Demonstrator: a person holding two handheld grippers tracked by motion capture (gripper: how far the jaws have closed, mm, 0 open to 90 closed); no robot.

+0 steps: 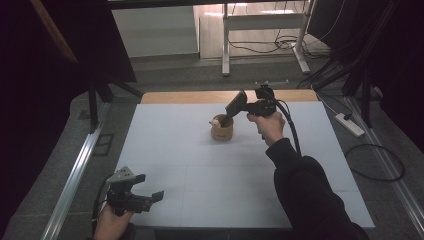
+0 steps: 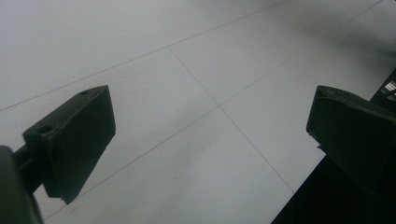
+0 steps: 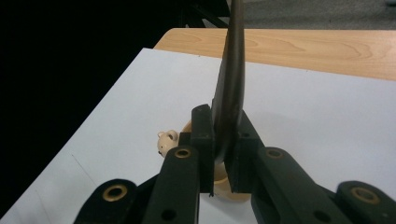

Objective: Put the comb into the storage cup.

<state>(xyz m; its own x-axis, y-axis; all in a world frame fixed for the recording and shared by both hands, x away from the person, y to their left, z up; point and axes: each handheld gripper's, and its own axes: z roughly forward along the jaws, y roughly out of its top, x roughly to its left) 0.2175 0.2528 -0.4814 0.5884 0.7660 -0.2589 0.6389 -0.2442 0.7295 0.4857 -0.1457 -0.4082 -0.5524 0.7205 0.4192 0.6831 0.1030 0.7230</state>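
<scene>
The jaws of the right gripper (image 3: 221, 158) are clamped flat on a dark, thin spatula-like tool (image 3: 229, 93), its blade gripped between the two pads with the rest of it rising up and away. Seen from above, the tool (image 1: 235, 107) is held tilted over a small tan cup (image 1: 222, 129), its lower end at or just inside the rim; whether it touches the cup cannot be told. The cup stands on the white table mat (image 1: 200, 165), towards the far middle, and a small pale bear figure (image 3: 165, 141) is perched on its rim on the side away from the hand.

The risk is judged to lie right there: the cup is light-looking and unsupported, so a sideways push from the tool could tip it or slide it across the mat, and the little figure could be knocked. The grip is taken on a thin, smooth blade, so a twist under load could let the tool pivot between the pads.

Farther out, the left gripper (image 1: 131, 192) is held low at the near left corner, its jaws standing wide apart over bare mat, nothing between them, so no steadying of the cup is offered. A strip of wooden tabletop (image 3: 303, 51) is seen beyond the mat.
</scene>
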